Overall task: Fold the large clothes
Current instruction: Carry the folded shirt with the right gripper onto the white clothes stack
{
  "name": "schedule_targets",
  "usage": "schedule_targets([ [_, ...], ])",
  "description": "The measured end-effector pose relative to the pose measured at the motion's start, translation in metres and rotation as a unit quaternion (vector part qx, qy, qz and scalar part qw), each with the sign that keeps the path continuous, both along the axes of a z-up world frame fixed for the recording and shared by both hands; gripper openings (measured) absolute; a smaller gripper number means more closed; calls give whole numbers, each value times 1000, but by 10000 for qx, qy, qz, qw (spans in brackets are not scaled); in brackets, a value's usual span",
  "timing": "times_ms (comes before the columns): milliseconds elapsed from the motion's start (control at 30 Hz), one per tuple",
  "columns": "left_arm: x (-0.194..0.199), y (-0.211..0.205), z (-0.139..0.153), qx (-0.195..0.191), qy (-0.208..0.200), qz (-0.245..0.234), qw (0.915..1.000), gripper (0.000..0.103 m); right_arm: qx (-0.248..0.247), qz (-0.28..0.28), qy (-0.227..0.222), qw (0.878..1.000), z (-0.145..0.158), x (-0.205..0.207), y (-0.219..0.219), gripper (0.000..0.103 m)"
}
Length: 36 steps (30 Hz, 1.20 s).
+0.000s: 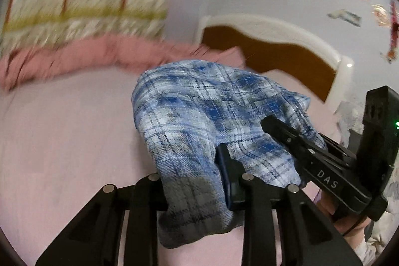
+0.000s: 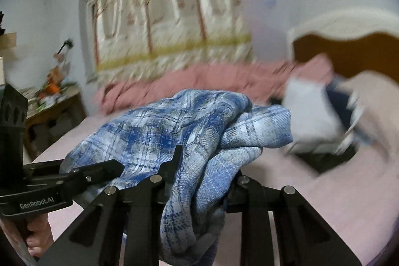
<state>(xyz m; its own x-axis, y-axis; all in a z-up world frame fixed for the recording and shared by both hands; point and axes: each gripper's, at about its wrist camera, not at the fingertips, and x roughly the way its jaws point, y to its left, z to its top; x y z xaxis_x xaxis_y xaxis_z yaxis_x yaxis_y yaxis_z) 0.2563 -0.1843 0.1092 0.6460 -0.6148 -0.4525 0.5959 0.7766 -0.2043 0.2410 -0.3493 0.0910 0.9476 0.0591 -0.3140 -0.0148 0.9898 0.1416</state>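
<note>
A blue and grey plaid garment (image 1: 199, 121) is bunched up and lifted above the pale pink bed sheet (image 1: 62, 141). My left gripper (image 1: 197, 181) is shut on a fold of it, and cloth hangs down between the fingers. My right gripper (image 1: 276, 131) comes in from the right in the left wrist view and grips the same garment. In the right wrist view the right gripper (image 2: 199, 181) is shut on a thick bunch of the plaid garment (image 2: 174, 126), and the left gripper (image 2: 109, 170) pinches the cloth at the left.
A crumpled pink blanket (image 1: 87, 59) lies along the far side of the bed. A white and brown headboard (image 1: 274, 46) stands at the right. A pile of white and dark clothes (image 2: 316, 116) lies on the bed near it. A cluttered wooden table (image 2: 49, 104) stands at the left.
</note>
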Motion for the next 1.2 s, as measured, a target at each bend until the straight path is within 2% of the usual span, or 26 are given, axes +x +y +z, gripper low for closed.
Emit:
schedule_targets([
  [100, 16, -41, 31, -204, -468, -233, 9984, 26, -199, -456, -476, 9976, 35, 2, -36, 26],
  [267, 66, -119, 73, -434, -1209, -532, 9903, 26, -305, -1145, -1088, 9870, 78, 25, -105, 26],
  [333, 95, -152, 79, -527, -1398, -690, 9864, 27, -369, -1421, -1287, 9808, 90, 40, -135, 26],
  [400, 133, -188, 74, -542, -1354, -821, 9859, 28, -357, -1697, -1316, 9760, 93, 63, -170, 26],
  [500, 191, -239, 35, -326, -857, -816, 9924, 30, -201, -2027, -920, 9747, 70, 112, -223, 26],
  [600, 239, -283, -29, 269, -248, -655, 9972, 30, 22, -2277, -67, 9737, 16, 168, -266, 26],
  [667, 254, -300, -63, 511, -151, -666, 9964, 37, -122, -2507, 449, 9669, -26, 197, -283, 26],
  [733, 255, -302, -75, 381, -318, -602, 9970, 52, -106, -2640, 380, 9637, -46, 200, -289, 27],
  [767, 257, -299, -76, 247, -291, -612, 9974, 54, -93, -2698, 277, 9625, -50, 196, -290, 27],
  [867, 259, -292, -72, 110, -366, -500, 9980, 70, 44, -2645, 265, 9640, -46, 196, -293, 29],
  [900, 252, -288, -69, 113, -498, -336, 9981, 77, 101, -2598, 264, 9652, -44, 196, -294, 36],
  [933, 244, -282, -67, 97, -643, -167, 9977, 82, 116, -2600, 252, 9652, -41, 194, -292, 49],
  [967, 238, -274, -65, 56, -777, -44, 9970, 85, 82, -2668, 215, 9635, -39, 190, -292, 55],
  [1033, 224, -257, -60, -37, -981, 92, 9951, 100, -42, -2735, 92, 9618, -36, 180, -285, 78],
  [1100, 213, -240, -52, -137, -1179, 210, 9927, 102, -274, -2783, -70, 9601, -33, 163, -271, 89],
  [1200, 192, -211, -46, -46, -1544, 324, 9875, 102, -703, -2781, -214, 9577, -31, 133, -242, 94],
])
